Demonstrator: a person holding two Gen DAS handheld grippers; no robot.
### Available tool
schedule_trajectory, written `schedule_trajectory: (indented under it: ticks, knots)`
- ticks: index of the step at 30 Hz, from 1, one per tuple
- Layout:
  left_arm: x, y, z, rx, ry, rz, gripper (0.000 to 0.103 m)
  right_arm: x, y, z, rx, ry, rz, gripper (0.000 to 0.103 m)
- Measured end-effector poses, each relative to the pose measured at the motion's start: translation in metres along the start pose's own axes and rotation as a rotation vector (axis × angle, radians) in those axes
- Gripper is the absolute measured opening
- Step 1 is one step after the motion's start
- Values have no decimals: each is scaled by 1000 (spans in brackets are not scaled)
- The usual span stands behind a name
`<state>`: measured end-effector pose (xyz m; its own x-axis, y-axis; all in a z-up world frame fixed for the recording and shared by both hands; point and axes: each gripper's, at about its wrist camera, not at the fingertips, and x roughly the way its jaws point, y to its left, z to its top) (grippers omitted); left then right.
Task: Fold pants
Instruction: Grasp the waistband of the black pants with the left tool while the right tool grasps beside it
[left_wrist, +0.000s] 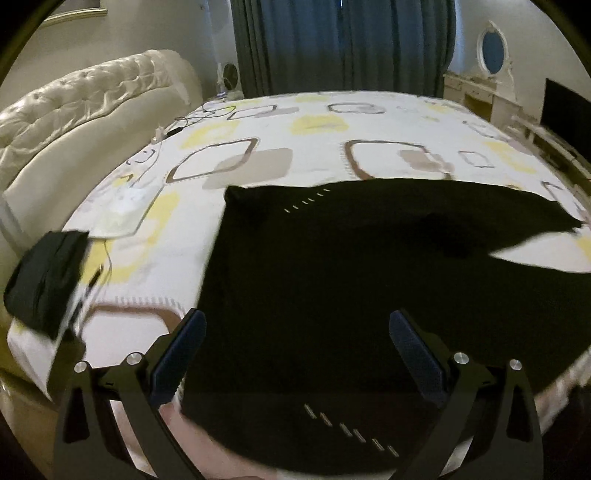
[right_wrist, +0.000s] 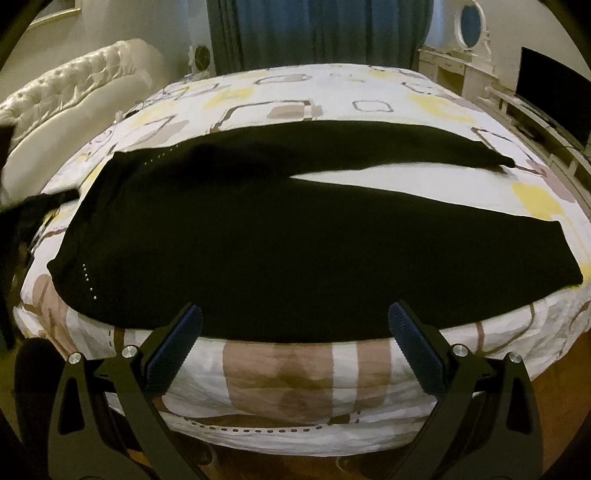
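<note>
Black pants (right_wrist: 258, 240) lie spread flat on the bed, waist to the left, both legs running right with a gap between them. In the left wrist view the pants (left_wrist: 351, 277) fill the near half, waist end closest. My left gripper (left_wrist: 297, 321) is open and empty, just above the waist end near the bed's front edge. My right gripper (right_wrist: 295, 314) is open and empty, at the near edge of the front leg. Small silver studs (right_wrist: 88, 277) mark the waist corners.
The bed (right_wrist: 303, 373) has a white sheet with yellow and brown squares. A dark folded garment (left_wrist: 48, 273) lies at the bed's left edge. A tufted cream headboard (left_wrist: 85, 96) stands left, blue curtains (left_wrist: 343, 44) behind, a white dresser with a TV (right_wrist: 550, 103) right.
</note>
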<state>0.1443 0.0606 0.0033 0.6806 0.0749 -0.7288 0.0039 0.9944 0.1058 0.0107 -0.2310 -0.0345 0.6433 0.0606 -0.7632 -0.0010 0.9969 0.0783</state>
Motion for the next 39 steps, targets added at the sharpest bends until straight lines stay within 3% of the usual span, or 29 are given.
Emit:
schedule_trajectory:
  ticks: [6, 12, 16, 20, 23, 26, 31, 38, 39]
  knots:
    - [78, 62, 60, -106, 76, 4, 99, 15, 4, 12, -14, 36, 12, 101]
    - [156, 101, 94, -246, 163, -141, 99, 39, -1, 25, 23, 96, 28, 101]
    - [191, 94, 107, -188, 185, -161, 99, 56, -1, 27, 28, 135, 28, 101]
    - [220, 94, 109, -121, 261, -156, 99, 69, -5, 28, 42, 162, 27, 101]
    - [238, 107, 103, -166, 335, -176, 99, 76, -8, 27, 63, 176, 37, 101]
    - [241, 127, 100, -258, 336, -247, 99, 81, -8, 26, 65, 190, 41, 101]
    - [239, 133, 103, -310, 335, -228, 99, 84, -5, 25, 54, 195, 35, 101]
    - [230, 126, 108, -176, 272, -161, 97, 87, -3, 27, 50, 197, 35, 101]
    - [230, 124, 108, -162, 272, -153, 89, 87, -3, 28, 49, 196, 34, 101]
